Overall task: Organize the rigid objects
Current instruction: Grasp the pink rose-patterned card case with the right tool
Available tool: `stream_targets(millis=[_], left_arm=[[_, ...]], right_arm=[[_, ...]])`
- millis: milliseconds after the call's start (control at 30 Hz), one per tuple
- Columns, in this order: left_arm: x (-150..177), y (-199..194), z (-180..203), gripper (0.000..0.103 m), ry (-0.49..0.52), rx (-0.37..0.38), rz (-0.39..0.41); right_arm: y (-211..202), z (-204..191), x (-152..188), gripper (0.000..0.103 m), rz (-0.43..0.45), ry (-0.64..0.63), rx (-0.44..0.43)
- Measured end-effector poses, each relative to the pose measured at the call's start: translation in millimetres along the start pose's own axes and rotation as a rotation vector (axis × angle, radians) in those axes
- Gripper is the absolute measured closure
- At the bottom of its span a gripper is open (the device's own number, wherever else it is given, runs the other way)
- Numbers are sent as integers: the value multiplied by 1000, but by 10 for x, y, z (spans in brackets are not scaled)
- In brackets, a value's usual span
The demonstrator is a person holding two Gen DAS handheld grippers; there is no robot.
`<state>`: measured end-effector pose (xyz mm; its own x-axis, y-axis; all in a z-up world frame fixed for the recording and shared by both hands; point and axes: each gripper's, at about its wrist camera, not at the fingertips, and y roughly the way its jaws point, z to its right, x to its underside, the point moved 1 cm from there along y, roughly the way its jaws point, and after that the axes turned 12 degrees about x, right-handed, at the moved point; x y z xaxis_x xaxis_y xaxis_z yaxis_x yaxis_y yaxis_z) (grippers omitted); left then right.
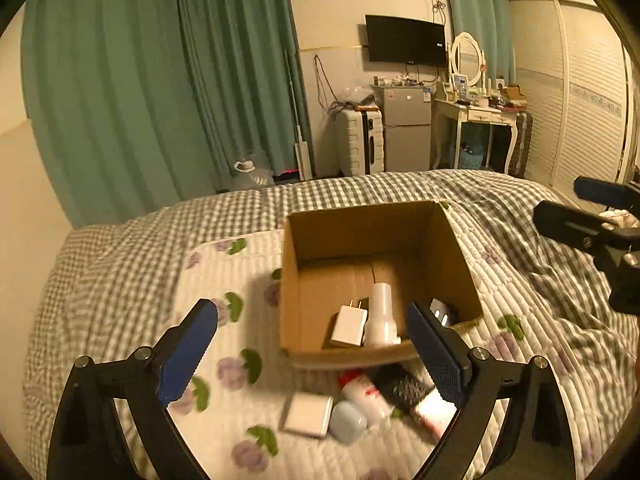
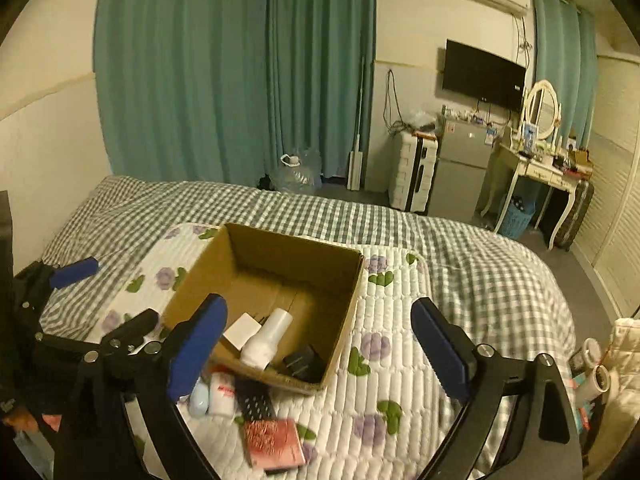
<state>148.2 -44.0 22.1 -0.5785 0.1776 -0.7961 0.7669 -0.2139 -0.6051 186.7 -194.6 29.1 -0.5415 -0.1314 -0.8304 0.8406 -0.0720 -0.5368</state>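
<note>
An open cardboard box (image 1: 294, 292) (image 2: 344, 320) stands on a flowered quilted mat on the bed. It holds a white charger (image 1: 349, 326) (image 2: 241, 330), a white bottle (image 1: 382, 316) (image 2: 266, 340) and a dark adapter (image 1: 442, 314) (image 2: 302, 362). In front of the box lie a white square block (image 1: 308, 416), a pale blue round case (image 1: 348, 422) (image 2: 199, 397), a small white bottle with red cap (image 1: 366, 394) (image 2: 222, 394), a black remote (image 1: 404, 388) (image 2: 254, 402) and a pink box (image 1: 436, 410) (image 2: 274, 442). My left gripper (image 1: 312, 344) is open and empty above these. My right gripper (image 2: 320, 344) is open and empty by the box's right side.
The bed has a grey checked cover (image 1: 360, 192) (image 2: 480, 248). Green curtains, a white suitcase (image 1: 360, 140), a small fridge (image 1: 406, 128) and a dressing table (image 1: 476, 120) stand beyond the bed. Items lie at the bed's right edge (image 2: 600, 376).
</note>
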Motion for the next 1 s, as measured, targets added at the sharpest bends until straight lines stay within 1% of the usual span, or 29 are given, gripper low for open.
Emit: stream_targets(millis=[33,100,233,333,400,467,600,700,767,867,933,1000], left_arm=[[34,-120,-2,6,-8,-8,11],[104,-251,-16,3,-19,-9,23],[312,-415,-54,2,-57,-22,49],[493,-433,-101,1,-94,-28,52],[635,-424,-147,1,-132,-45,73],[760,-382,-178,1,-148,-63,85],[1028,-193,-227,1,-179,-43,59],[1253,63,-274,1,-210,-35,-1],[1385,230,-286,1,-214,-32,-48],[1505,386,-260,1,-210,-24,-93],[1586,481,-211,1,-203,-12,-123],[1640,555,-162,1,-188,-11,-144]], right_arm=[[-77,1,6,7,10,-4,6],[-258,-20,38,0,29,-17,13],[-409,-124,172,0,35,-42,9],[-371,-223,346,0,-1,-69,13],[-289,-291,446,0,-26,-86,17],[-188,-350,579,0,-48,-99,15],[218,-495,940,0,-163,-117,-33],[624,-612,1251,0,-270,-142,-39],[831,-686,1427,0,-330,-159,-44],[1151,-761,1676,1,-431,-169,-59],[1300,-792,1783,5,-487,-168,-79],[1417,-799,1848,7,-520,-161,-83]])
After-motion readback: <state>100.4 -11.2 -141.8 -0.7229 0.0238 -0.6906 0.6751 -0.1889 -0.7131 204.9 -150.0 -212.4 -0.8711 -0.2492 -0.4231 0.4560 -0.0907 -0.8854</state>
